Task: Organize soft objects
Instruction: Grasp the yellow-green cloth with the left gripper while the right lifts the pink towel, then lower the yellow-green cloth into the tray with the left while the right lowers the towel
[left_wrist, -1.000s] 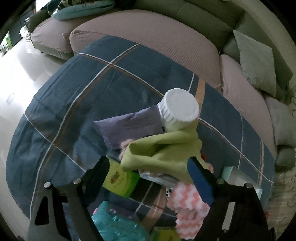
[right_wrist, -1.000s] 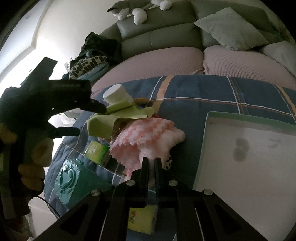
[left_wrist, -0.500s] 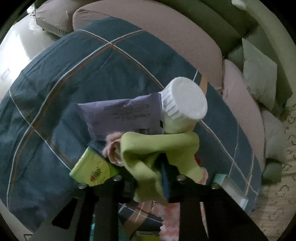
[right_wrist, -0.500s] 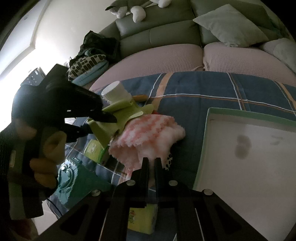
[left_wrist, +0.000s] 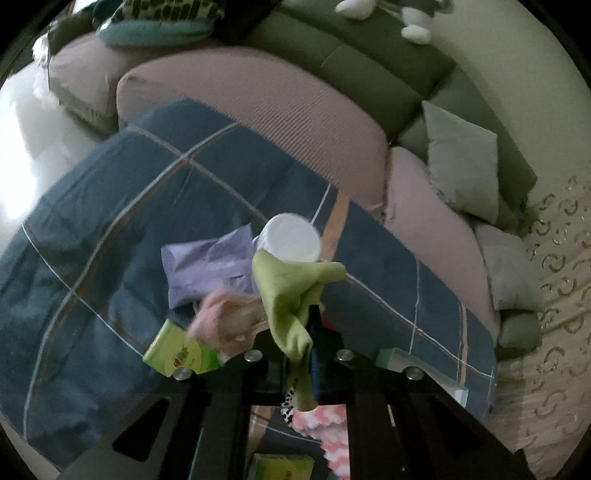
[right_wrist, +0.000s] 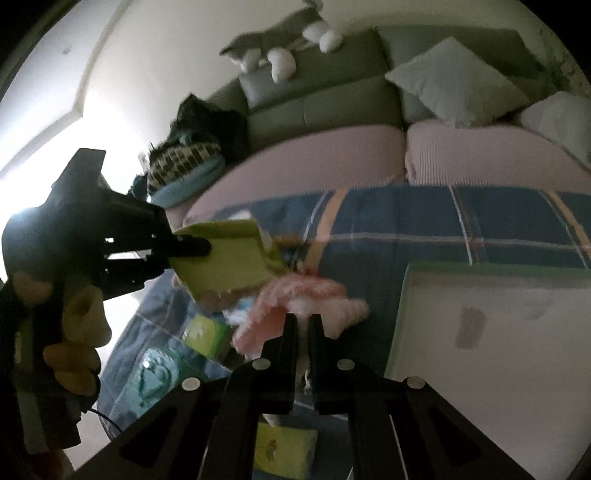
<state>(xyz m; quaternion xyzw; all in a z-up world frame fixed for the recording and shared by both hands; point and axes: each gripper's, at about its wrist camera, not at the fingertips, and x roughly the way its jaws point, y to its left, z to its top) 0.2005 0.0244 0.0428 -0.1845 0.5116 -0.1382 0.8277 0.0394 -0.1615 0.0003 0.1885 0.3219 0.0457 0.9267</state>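
White tray — bare inside

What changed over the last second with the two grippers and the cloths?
The left gripper closed on the lime-green cloth and lifted it off the white-capped jar. The right gripper stayed shut at the pink-and-white fluffy cloth; the plaid blanket and other items stayed put.

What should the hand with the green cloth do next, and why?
Probably carry it across to the white tray and let go there. The left gripper has its fingers shut on the green cloth, which hangs lifted off the pile beside the white jar. The tray sits bare on the plaid blanket, so it looks like the likely spot for soft things.
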